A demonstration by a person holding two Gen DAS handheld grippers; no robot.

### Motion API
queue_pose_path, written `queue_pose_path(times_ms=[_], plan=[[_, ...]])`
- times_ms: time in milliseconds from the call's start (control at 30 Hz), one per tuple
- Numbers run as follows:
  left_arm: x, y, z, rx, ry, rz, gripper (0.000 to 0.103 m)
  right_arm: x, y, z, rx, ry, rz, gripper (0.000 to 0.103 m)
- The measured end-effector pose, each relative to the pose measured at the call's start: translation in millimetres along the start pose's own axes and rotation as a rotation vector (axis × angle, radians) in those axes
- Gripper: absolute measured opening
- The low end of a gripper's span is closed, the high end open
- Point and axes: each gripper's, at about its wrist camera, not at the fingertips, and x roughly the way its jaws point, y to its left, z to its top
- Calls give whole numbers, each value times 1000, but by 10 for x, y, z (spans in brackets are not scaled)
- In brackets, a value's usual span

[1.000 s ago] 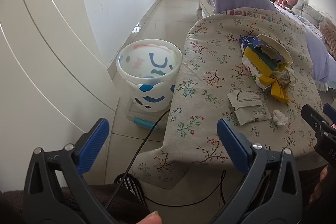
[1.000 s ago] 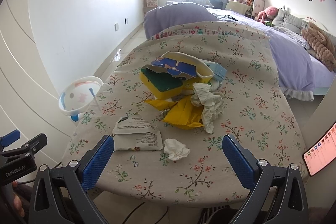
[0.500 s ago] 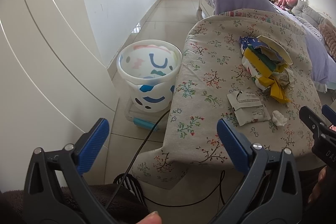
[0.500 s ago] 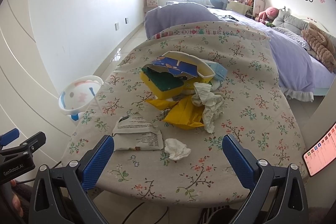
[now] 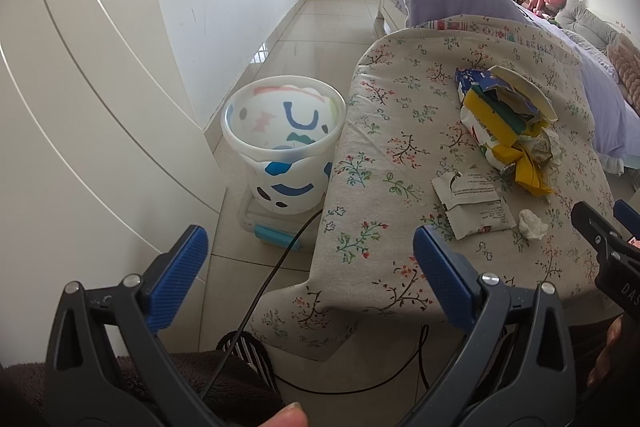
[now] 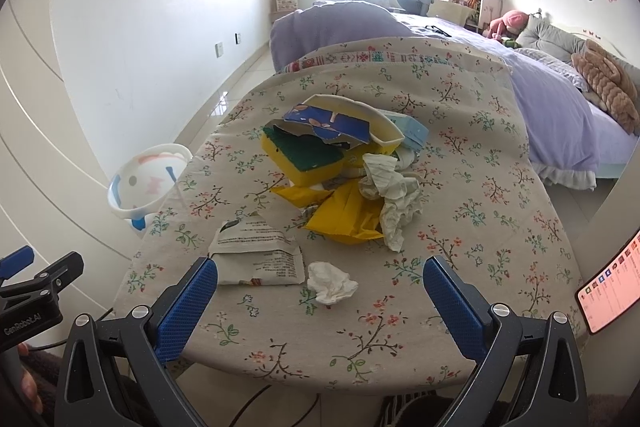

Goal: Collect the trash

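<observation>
1. While both hand-held grippers hang at the near edge of the table (image 6: 520,227), neither holds anything: the left gripper (image 5: 308,275) has its blue pads spread wide with only floor and table edge between them, and the right gripper (image 6: 320,291) is equally wide apart.
2. Between the right gripper's fingers lies a crumpled white tissue (image 6: 330,283) on the floral cloth, not touched by either pad.
3. Just left of the tissue rests a torn grey printed wrapper (image 6: 256,255), lying flat; its near corner sits close to the left pad of the right gripper.
4. Farther back, the main trash pile (image 6: 340,163) sits mid-table: a yellow sponge with a green face, a blue printed carton scrap, a pale shallow dish, yellow wrappers and crumpled pale paper, all heaped together.
5. On the floor beside the table's left edge stands a white patterned bin (image 5: 284,143), upright and open, well apart from the trash.
6. A black cable (image 5: 264,287) runs across the tiles below the table edge.
</observation>
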Motion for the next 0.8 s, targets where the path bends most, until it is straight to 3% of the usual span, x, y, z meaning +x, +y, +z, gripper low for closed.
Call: queue_pose_path(times_ms=[300,467,600,667,800], plan=[[42,4,6,15,19,-3,102,106,-222,-36,50,23,16,103],[156,-63,-10,21,58,-40,102,293,-345,-102,70,55,32,101],[218,-105,-25,19,79,-27,102,529,-352,-185,57,111,32,87],[227,-115,-26,20,77,-23,102,651,-352,-235,60,144,53,69],[267,-125,-19,15,80,-43,102,785,-335,-302,68,179,90,62]])
